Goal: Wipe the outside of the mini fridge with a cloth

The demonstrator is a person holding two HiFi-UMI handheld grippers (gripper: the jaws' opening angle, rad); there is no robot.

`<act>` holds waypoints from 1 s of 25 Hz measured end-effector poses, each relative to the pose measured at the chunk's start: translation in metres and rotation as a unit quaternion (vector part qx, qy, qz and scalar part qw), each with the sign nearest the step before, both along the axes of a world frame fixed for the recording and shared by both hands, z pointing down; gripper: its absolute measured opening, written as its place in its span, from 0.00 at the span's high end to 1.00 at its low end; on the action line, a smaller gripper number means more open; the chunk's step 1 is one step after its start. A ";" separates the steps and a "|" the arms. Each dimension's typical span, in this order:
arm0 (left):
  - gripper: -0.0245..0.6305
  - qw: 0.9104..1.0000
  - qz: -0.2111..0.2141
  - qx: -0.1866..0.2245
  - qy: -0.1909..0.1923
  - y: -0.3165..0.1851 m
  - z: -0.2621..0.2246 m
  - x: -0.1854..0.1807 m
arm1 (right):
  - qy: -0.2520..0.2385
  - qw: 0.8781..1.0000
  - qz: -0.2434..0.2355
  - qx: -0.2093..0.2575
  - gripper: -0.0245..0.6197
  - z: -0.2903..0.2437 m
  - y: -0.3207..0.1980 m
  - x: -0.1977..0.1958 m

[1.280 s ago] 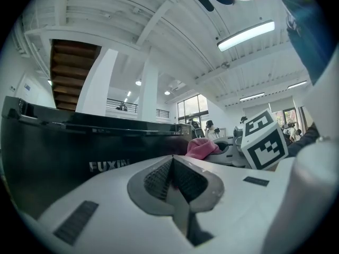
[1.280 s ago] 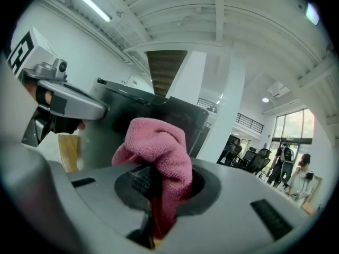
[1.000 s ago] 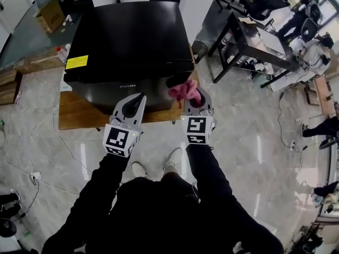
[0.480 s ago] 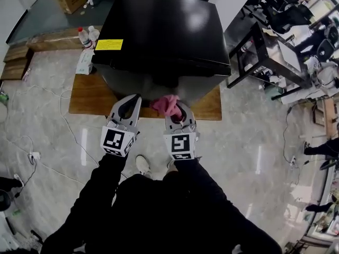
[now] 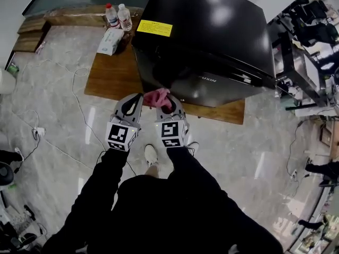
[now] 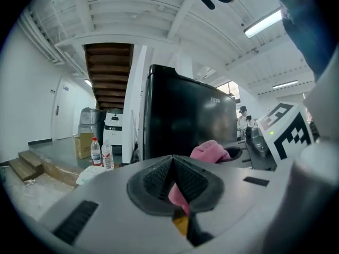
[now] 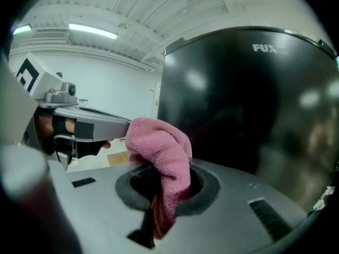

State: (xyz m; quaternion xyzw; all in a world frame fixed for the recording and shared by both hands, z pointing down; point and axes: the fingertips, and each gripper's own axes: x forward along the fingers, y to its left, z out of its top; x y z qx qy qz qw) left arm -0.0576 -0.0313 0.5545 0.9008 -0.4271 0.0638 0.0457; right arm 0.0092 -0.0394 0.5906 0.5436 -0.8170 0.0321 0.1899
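The black mini fridge (image 5: 212, 30) stands on a low wooden platform (image 5: 108, 75), its front lower-left corner facing me. My right gripper (image 5: 169, 102) is shut on a bunched pink cloth (image 5: 157, 97) that sits at or very near that corner. In the right gripper view the cloth (image 7: 161, 147) hangs out of the shut jaws of the right gripper (image 7: 159, 180), and the glossy fridge (image 7: 249, 105) fills the right. My left gripper (image 5: 139, 96) is beside it, shut and holding nothing. The left gripper view shows the left gripper (image 6: 172, 162), the fridge (image 6: 185, 120) and the cloth (image 6: 209, 151).
Two water bottles (image 5: 117, 16) and a tissue pack (image 5: 109, 40) sit at the platform's far left end. Cables trail over the tiled floor (image 5: 58, 115) on the left. A black desk frame (image 5: 296, 62) stands right of the fridge. Wooden steps (image 5: 29, 33) lie at the far left.
Both grippers, and the view with them, have moved left along the fridge front, from its right part to its left corner. The right gripper still holds the cloth.
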 end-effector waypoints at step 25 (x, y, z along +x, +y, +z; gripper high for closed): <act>0.95 0.999 0.033 -0.036 -0.013 -0.013 0.053 0.035 | -0.004 0.999 0.019 -0.032 0.87 0.043 -0.024 0.016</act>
